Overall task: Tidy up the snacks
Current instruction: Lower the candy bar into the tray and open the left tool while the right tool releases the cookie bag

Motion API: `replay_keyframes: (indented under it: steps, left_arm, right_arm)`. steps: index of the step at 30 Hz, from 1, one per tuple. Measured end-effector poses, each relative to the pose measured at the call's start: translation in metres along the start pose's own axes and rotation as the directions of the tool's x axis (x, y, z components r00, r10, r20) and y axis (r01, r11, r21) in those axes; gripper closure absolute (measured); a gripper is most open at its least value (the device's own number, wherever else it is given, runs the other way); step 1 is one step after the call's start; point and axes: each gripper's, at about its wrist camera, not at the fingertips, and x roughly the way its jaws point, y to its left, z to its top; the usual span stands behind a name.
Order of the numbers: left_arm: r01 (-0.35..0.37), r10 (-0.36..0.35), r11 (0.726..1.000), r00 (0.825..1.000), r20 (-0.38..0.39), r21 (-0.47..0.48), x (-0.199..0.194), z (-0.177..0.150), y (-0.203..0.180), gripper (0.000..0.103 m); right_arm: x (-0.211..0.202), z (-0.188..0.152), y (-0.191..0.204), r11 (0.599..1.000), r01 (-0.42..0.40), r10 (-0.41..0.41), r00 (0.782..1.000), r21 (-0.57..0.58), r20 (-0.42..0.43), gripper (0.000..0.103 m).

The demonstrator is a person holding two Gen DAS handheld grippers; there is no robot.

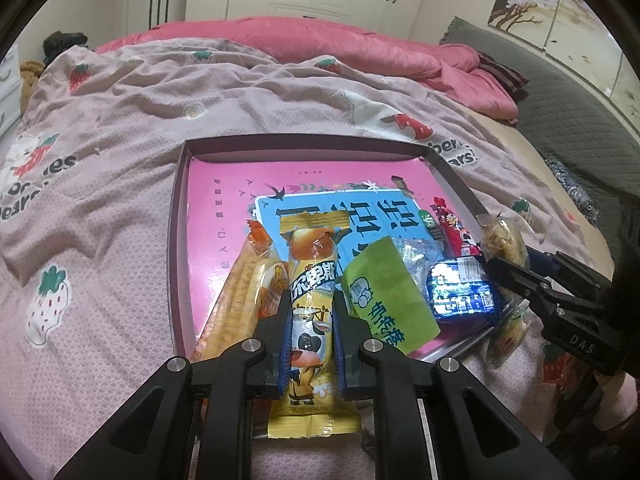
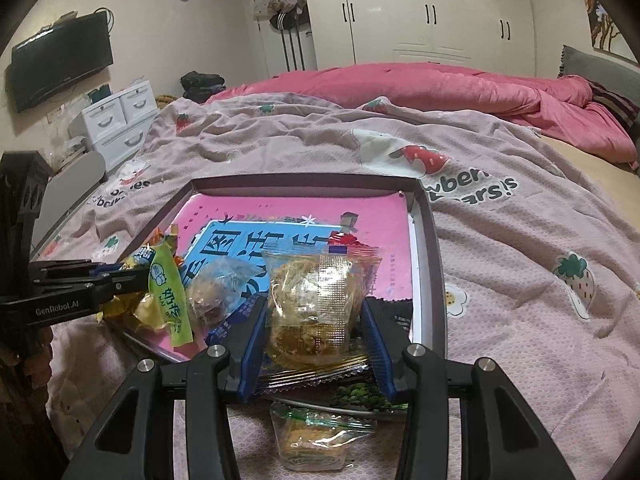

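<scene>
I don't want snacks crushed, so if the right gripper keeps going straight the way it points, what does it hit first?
Probably the snacks in the tray. The right gripper, shut on a clear-wrapped pastry, angles down over the near rim; the blue packet and red packet lie just ahead. Depth is unclear.

Left gripper (image 1: 310, 320) jaws clamped narrow, right gripper (image 2: 314, 320) jaws wider.

Both grippers are black plastic, with ridged blue fingers (image 1: 285, 344), silver screws (image 1: 252, 345) and white lettering (image 2: 56, 312).
</scene>
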Motion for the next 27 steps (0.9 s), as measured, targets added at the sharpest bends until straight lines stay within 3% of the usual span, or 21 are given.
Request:
replay_keyframes:
  steps: [27]
  left_arm:
    - [-0.005,0.005,1.000,1.000,-0.008,-0.012,0.0019,-0.0001,0.0033,0.085]
  right_arm:
    - [0.0061,0.0015,-0.0048,0.999,-0.022,0.021,1.000,0.030,0.009,0.056]
